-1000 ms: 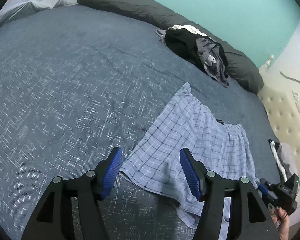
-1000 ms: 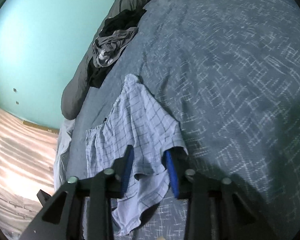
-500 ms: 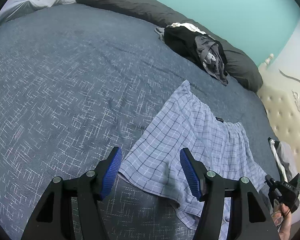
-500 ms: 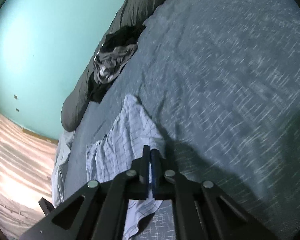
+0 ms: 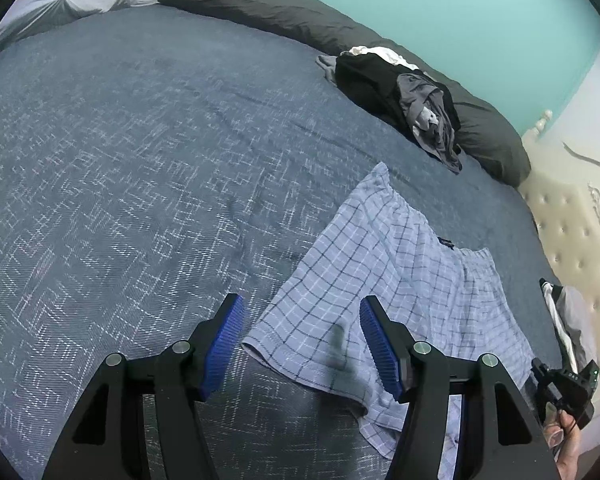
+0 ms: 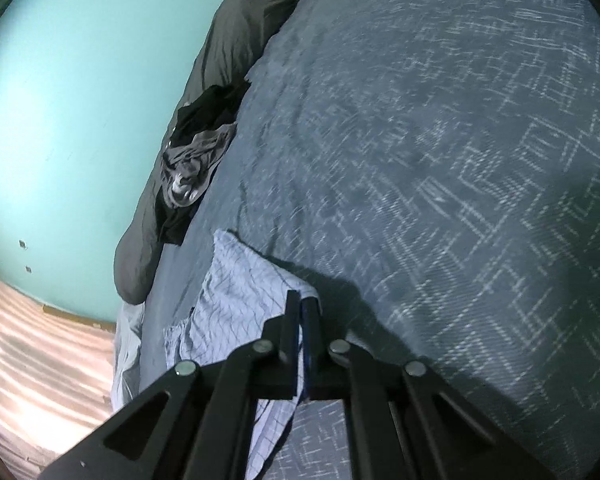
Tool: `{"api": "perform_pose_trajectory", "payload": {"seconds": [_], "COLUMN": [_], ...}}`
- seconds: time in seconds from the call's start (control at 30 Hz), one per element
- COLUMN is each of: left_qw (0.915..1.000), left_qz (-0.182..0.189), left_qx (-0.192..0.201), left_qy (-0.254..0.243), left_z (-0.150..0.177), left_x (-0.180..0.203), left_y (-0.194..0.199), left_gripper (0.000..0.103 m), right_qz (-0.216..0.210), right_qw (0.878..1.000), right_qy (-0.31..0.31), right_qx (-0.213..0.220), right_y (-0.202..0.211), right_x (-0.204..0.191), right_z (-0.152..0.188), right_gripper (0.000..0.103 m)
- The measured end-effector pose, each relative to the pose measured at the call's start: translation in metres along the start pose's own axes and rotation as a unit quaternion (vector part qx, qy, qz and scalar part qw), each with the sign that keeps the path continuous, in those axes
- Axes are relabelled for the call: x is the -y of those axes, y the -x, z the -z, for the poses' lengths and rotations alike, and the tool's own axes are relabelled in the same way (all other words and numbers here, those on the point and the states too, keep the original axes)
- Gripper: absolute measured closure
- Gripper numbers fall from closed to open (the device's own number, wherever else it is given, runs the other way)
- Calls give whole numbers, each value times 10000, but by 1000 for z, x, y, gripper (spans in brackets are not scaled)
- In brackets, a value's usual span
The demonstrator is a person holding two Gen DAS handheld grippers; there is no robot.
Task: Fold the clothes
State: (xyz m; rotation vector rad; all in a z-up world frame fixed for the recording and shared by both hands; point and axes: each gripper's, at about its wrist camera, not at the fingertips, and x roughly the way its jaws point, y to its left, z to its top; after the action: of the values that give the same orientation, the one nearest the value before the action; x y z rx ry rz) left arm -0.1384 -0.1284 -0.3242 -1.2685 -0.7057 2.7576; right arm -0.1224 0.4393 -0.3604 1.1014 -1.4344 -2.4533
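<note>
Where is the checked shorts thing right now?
The checked shorts lie on the blue bedspread near the bed's right edge in the left wrist view, below the dark clothes pile.

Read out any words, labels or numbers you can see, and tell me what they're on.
No text can be read.
Small dark tag on the checked shorts: too small to read.
Faint marks on the right tongs' black body: too blurred to read.

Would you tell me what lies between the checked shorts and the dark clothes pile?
Only bare bedspread, between the shorts and pile; left wrist view.
</note>
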Motion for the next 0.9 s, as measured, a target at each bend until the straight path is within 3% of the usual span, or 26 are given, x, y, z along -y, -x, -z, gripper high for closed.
{"api": "perform_pose_trajectory", "payload": {"seconds": [0.37,0.6,0.7,0.77,0.87,0.9], "left_qw": [9999,9990,9983,9977,9973,9973], "left_qz": [27,-17,-54,-69,2,30], "left_qx": [-57,-446,-552,-601,-683,-688], "left_qy": [78,-99,-200,-288,-260,-260], "left_z": [-6,2,6,8,10,10], "left_x": [-15,-16,-14,-13,-13,-13], "left_y": [1,-15,-21,-24,-29,-29], "left_gripper": [41,49,67,86,100,100], "right_qz": [127,137,125,129,125,120], "right_qw": [9998,9997,9997,9997,9997,9997], "right_qy": [-135,-133,-157,-159,-158,-162], "right_qx": [-74,-134,-150,-157,-163,-160], "right_y": [-8,-10,-10,-11,-11,-11], "right_x": [13,13,13,13,12,12], "right_z": [-4,-3,-3,-3,-3,-3], "right_gripper": [102,102,102,102,102,102]}}
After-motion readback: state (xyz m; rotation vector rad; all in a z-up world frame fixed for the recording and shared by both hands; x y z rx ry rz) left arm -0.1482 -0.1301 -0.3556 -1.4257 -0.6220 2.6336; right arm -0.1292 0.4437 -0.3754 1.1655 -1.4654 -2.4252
